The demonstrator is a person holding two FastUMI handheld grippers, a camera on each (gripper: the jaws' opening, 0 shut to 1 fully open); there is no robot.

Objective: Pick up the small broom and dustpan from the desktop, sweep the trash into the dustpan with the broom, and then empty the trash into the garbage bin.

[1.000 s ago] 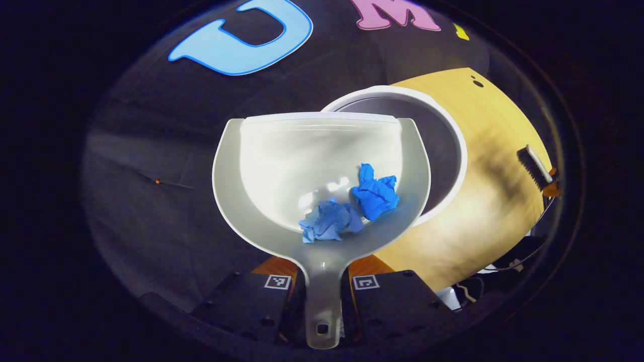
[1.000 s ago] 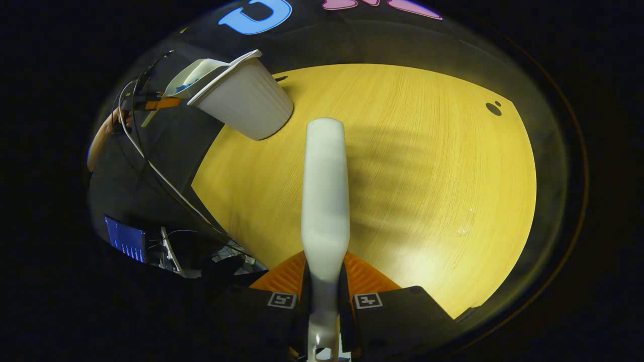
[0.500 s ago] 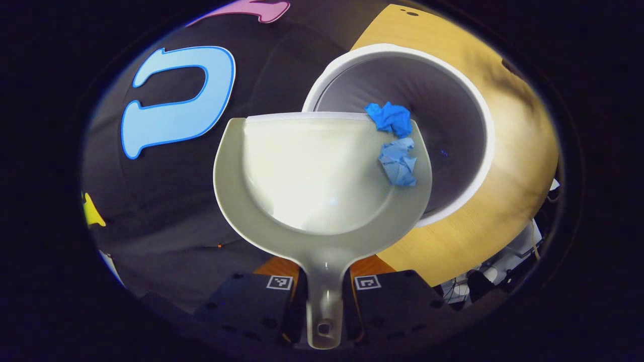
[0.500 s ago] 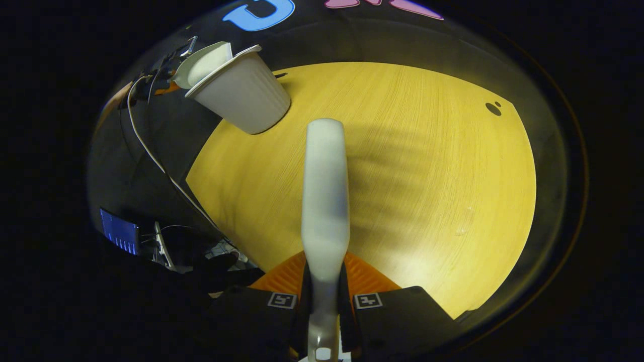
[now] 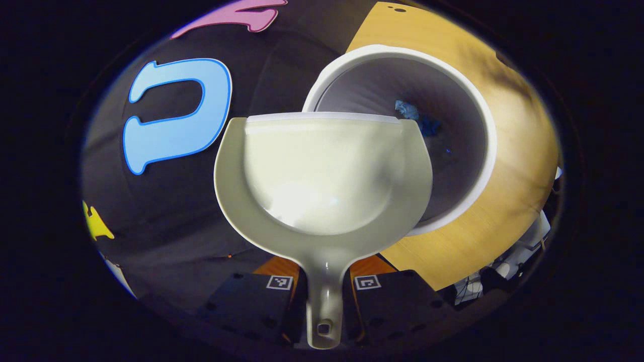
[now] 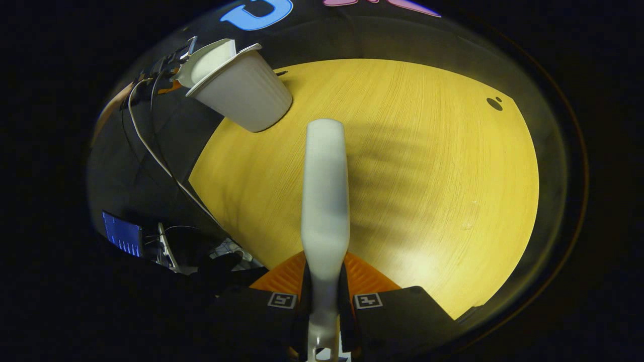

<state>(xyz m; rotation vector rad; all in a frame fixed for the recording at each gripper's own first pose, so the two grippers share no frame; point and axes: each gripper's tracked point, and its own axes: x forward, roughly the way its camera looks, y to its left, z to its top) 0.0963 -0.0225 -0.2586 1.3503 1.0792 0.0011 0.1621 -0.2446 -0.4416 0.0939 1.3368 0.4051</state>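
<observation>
Pinching dustpan (image 5: 322,171) handle in left tool (image 5: 322,289), right tool (image 6: 324,301) clamping broom (image 6: 325,201), no readable labels.

No readable text, brand, number or label is found on anything. Square black-and-white coded markers are carried by the left gripper (image 5: 322,289) on its two fingers, at either side of the dustpan (image 5: 322,181) handle, and the same is seen on the right gripper (image 6: 324,301); their patterns are not letters. The lit blue screen (image 6: 122,234) at the near left is too small to be made out.
</observation>
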